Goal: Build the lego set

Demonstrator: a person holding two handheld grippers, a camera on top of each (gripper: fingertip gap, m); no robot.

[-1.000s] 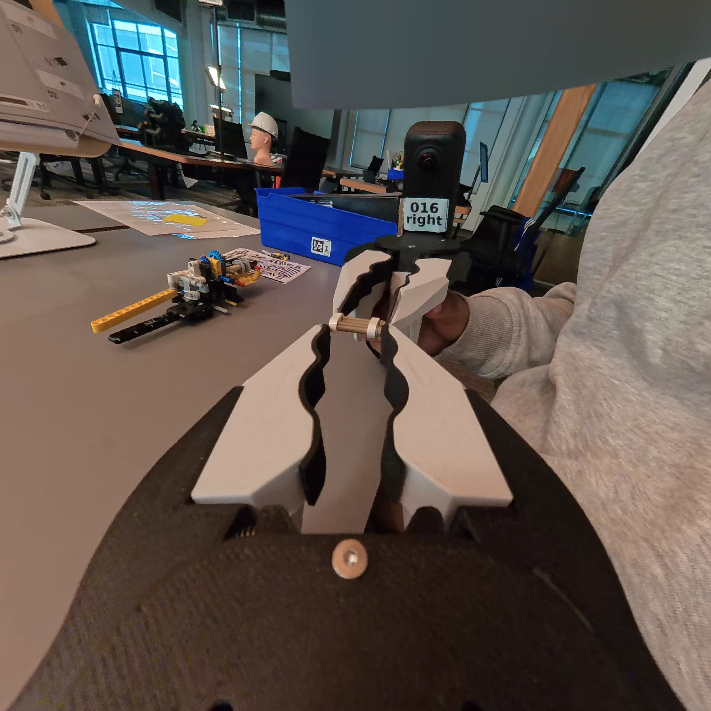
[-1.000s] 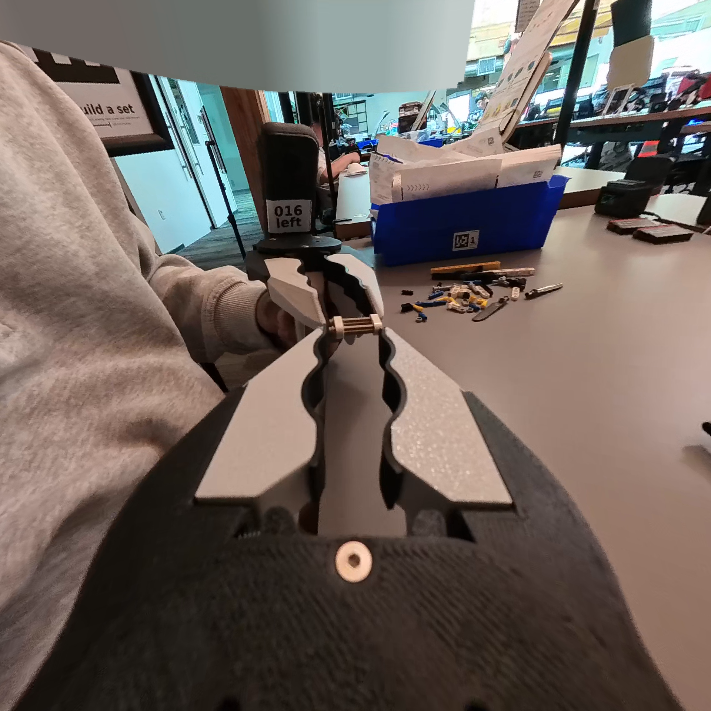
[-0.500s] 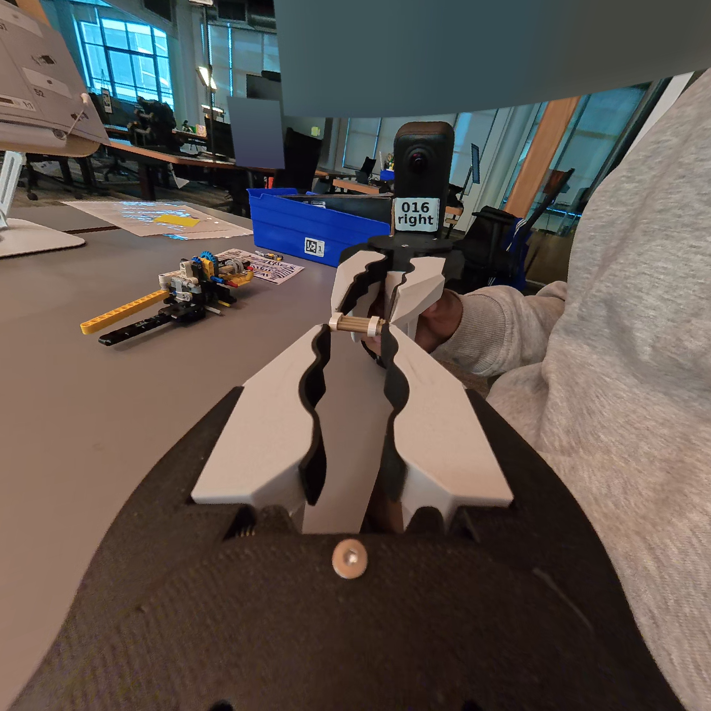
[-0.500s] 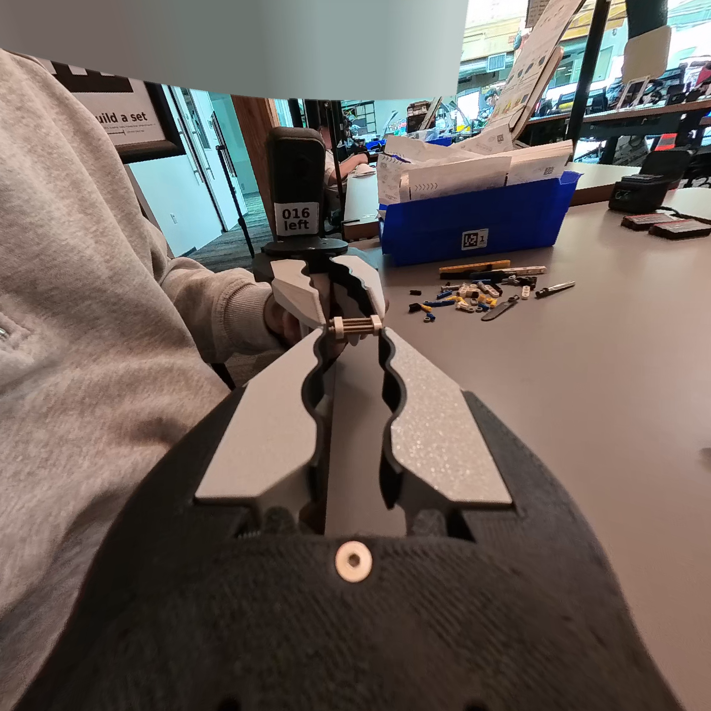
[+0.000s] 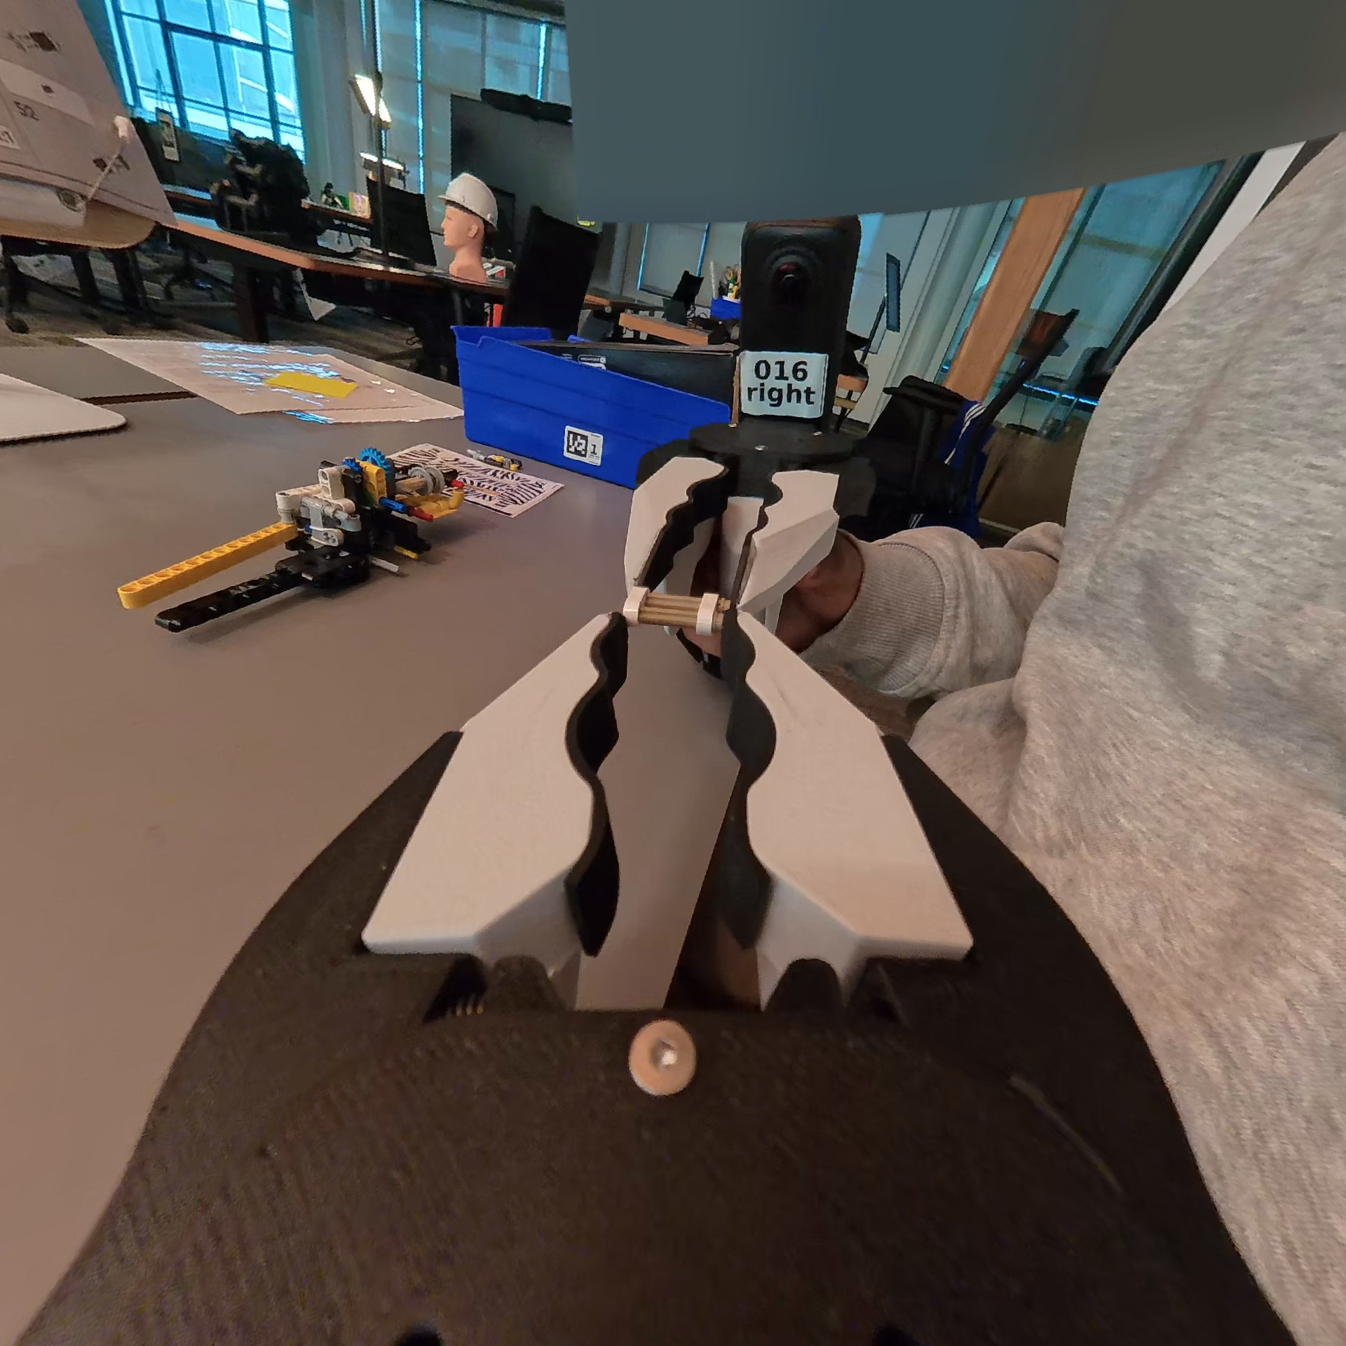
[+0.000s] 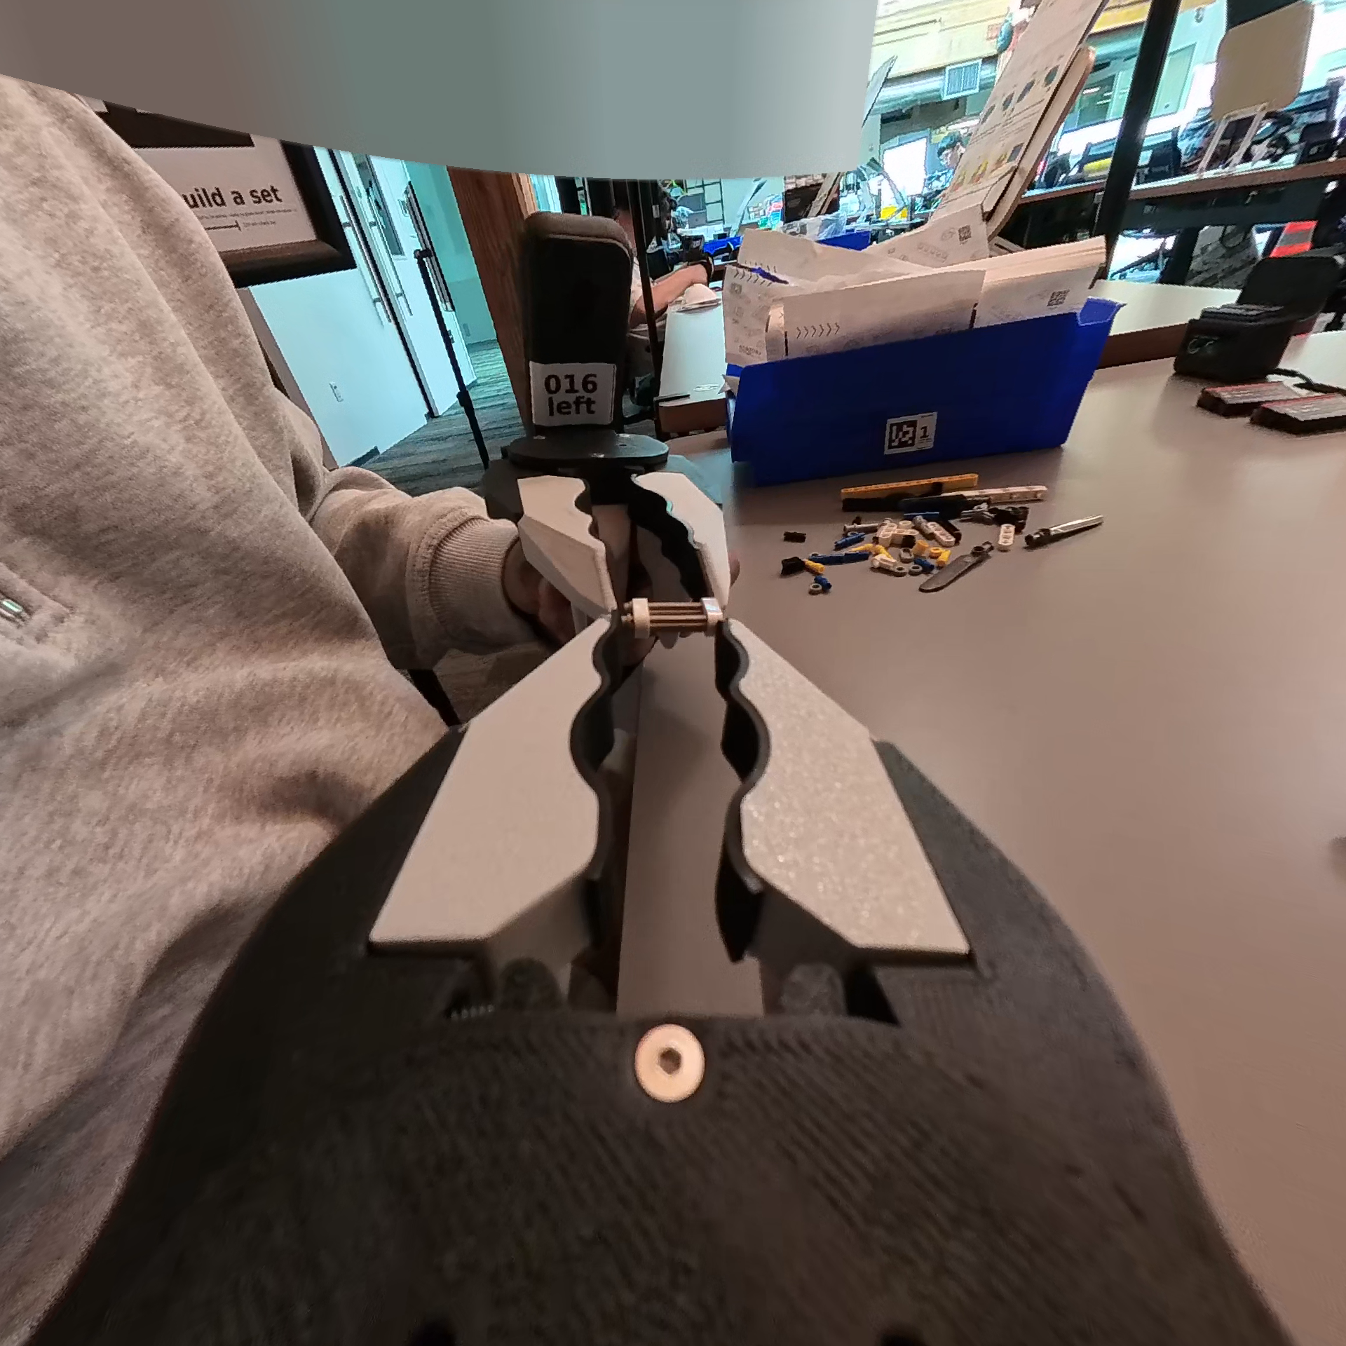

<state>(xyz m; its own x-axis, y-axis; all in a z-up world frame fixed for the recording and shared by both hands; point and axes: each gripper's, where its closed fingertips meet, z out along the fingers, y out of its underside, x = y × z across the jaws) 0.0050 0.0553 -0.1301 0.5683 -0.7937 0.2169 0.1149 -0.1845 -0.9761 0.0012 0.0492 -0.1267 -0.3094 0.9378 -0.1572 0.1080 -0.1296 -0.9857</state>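
- Left gripper [image 5: 674,615] and right gripper [image 6: 670,618] meet tip to tip; each set of jaws stands narrow, pinching the same tan axle [image 5: 675,610] by its white end bushes, in mid-air above the table [image 5: 218,728] edge
- Axle: judged light, rigid, smooth; grip at the bushes
- Model [image 5: 342,521] lies well apart to the left; loose parts [image 6: 910,542] and bin [image 6: 910,393] to the right; open table between
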